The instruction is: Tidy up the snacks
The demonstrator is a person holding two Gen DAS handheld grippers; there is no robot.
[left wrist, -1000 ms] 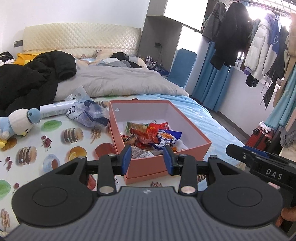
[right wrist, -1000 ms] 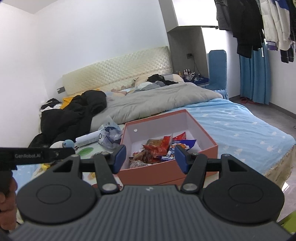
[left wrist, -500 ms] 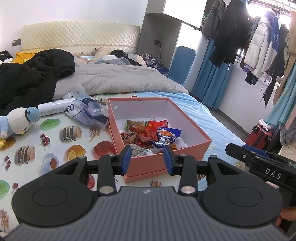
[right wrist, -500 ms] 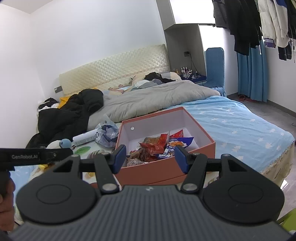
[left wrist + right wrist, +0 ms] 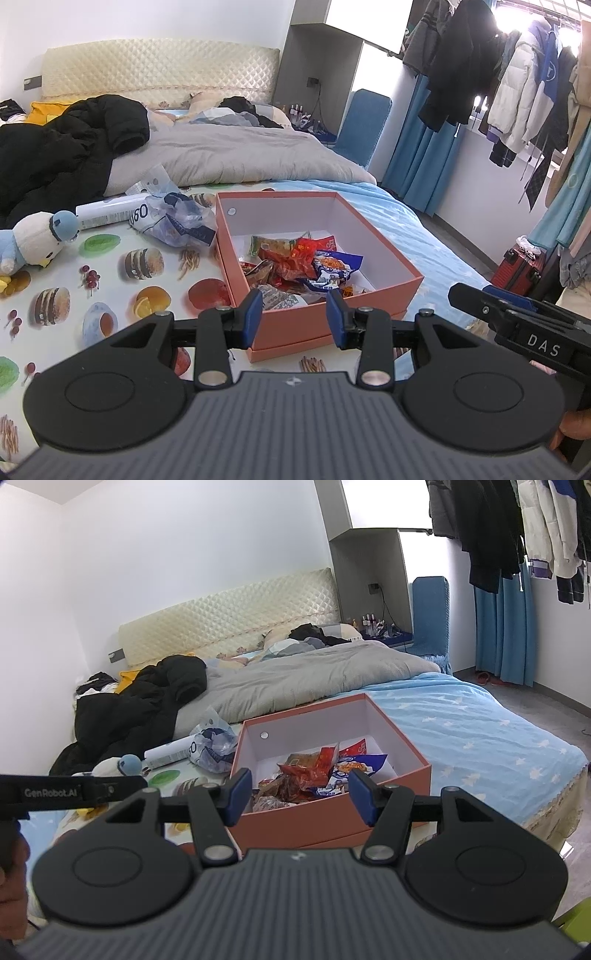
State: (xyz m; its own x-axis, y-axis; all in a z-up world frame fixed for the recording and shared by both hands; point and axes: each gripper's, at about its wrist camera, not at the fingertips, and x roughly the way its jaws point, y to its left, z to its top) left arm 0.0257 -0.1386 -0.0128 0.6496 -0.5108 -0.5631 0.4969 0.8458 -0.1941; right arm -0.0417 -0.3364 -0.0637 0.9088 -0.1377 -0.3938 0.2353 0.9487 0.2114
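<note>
Both of my grippers hang short of the pink box [image 5: 332, 317], which sits on the bed at the seam between the food-print cloth [image 5: 110, 280] and the blue star sheet [image 5: 480, 731].

Left gripper [image 5: 294, 316]: jaws spread, blue pads apart, nothing between them. It is pointed down toward the near wall of the box, not touching it as far as I can see.

Right gripper [image 5: 300, 795]: jaws spread wider than the left, also empty. Same aim, near wall of the box, no contact visible. In the left wrist view its body shows at the right edge, with a bit of the person's hand below it.

Snacks [image 5: 303, 264]: a loose heap of crumpled packets, red, orange, blue-and-white, lying on the box floor toward its near side. The far part of the floor is bare white. The box appears to rest in a shallower tray of the same pink, possibly its lid.

Left of the box: a crumpled clear plastic bag [image 5: 173, 221] just beside the box wall, a white tube [image 5: 107, 216] lying flat behind it, and a plush toy [image 5: 33, 240] further left. A black jacket [image 5: 66, 147] and a grey duvet [image 5: 240, 155] lie behind.
</note>
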